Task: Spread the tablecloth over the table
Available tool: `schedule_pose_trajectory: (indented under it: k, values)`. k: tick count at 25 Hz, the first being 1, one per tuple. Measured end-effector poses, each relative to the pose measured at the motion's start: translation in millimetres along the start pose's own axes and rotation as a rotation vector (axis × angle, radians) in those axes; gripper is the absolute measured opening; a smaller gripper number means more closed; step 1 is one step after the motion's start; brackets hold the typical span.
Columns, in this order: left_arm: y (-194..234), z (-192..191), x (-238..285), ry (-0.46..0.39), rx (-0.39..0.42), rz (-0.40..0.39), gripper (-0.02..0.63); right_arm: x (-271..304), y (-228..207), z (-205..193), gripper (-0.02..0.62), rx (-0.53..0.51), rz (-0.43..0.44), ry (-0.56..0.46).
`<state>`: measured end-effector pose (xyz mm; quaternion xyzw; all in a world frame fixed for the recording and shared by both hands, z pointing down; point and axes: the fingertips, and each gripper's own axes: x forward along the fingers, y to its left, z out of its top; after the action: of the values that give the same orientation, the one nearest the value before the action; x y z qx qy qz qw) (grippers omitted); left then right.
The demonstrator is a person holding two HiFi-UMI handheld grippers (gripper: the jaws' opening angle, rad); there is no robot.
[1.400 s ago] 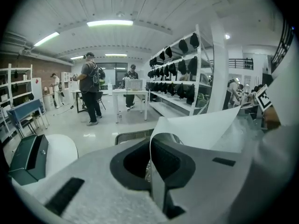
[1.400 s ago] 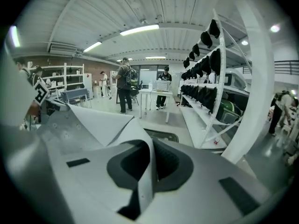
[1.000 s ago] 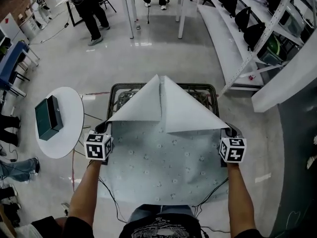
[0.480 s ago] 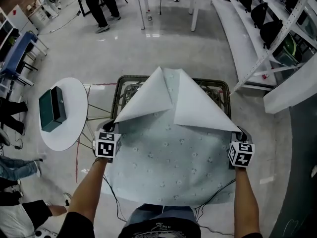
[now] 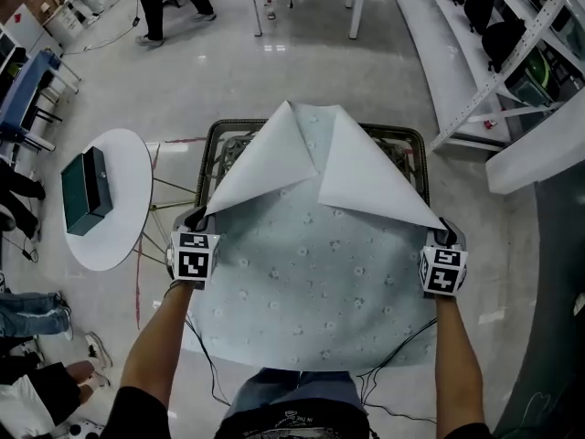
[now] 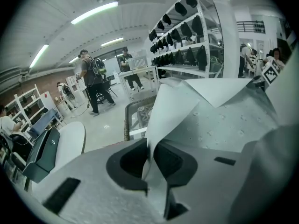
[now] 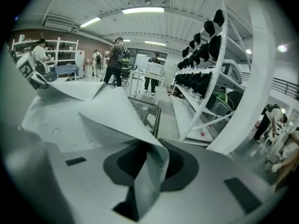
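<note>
Two grippers held the tablecloth (image 5: 311,286) in the head view, the left gripper (image 5: 195,219) at its left edge and the right gripper (image 5: 445,231) at its right edge. The cloth covered the near part of the tabletop (image 5: 216,149) and hung toward the person. Its two far corners were folded back into pale triangles that met at the middle, and the tabletop's far rim showed bare. A round side table (image 5: 119,236) carrying a dark box (image 5: 84,190) stood to the left.

In the left gripper view, the jaws pinched a thin upright fold of cloth, though they had just been easing apart.

In the right gripper view, the jaws, likewise just opening, pressed on a doubled fold.
</note>
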<state>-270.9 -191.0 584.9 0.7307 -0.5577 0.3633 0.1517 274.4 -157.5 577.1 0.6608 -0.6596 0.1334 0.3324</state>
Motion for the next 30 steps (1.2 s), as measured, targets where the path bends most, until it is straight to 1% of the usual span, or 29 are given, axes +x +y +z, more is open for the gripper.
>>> schedule_pose_trajectory:
  k: [3, 4, 5, 6, 7, 9, 12, 15, 18, 21, 25, 30]
  values:
    - [-3, 0, 0, 0.001, -0.006, -0.011, 0.069, 0, 2, -4, 0.084, -0.029, -0.006, 0.029]
    - [-5, 0, 0, 0.002, -0.01, -0.023, 0.106, -1, 3, -4, 0.107, -0.035, -0.003, 0.032]
    - [-7, 1, 1, 0.002, -0.015, -0.036, 0.169, -2, 4, -3, 0.139, -0.037, 0.001, 0.03]
    - [-9, 1, 2, 0.0, -0.023, -0.048, 0.209, -3, 5, -1, 0.178, -0.037, 0.004, 0.026]
    - [-11, 1, 3, -0.002, -0.032, -0.057, 0.226, -4, 6, 1, 0.204, -0.037, 0.004, 0.022]
    - [-15, 3, 2, -0.005, -0.042, -0.073, 0.261, -6, 8, 5, 0.211, -0.043, 0.007, 0.019]
    - [-18, 6, 1, -0.022, -0.038, -0.09, 0.305, -9, 16, 7, 0.261, -0.069, 0.026, 0.02]
    - [-23, 16, -3, -0.051, -0.039, -0.1, 0.337, -13, 24, 13, 0.287, -0.107, 0.033, 0.014]
    - [-32, 26, -8, -0.078, -0.025, -0.115, 0.351, -19, 39, 20, 0.301, -0.164, 0.058, 0.007]
    - [-44, 38, -14, -0.105, -0.011, -0.136, 0.351, -23, 51, 29, 0.311, -0.258, 0.077, -0.004]
    - [-68, 56, -19, -0.148, -0.006, -0.183, 0.351, -21, 75, 33, 0.311, -0.411, 0.121, -0.006]
    - [-108, 76, -22, -0.2, -0.006, -0.26, 0.351, -13, 104, 30, 0.311, -0.599, 0.172, -0.002]
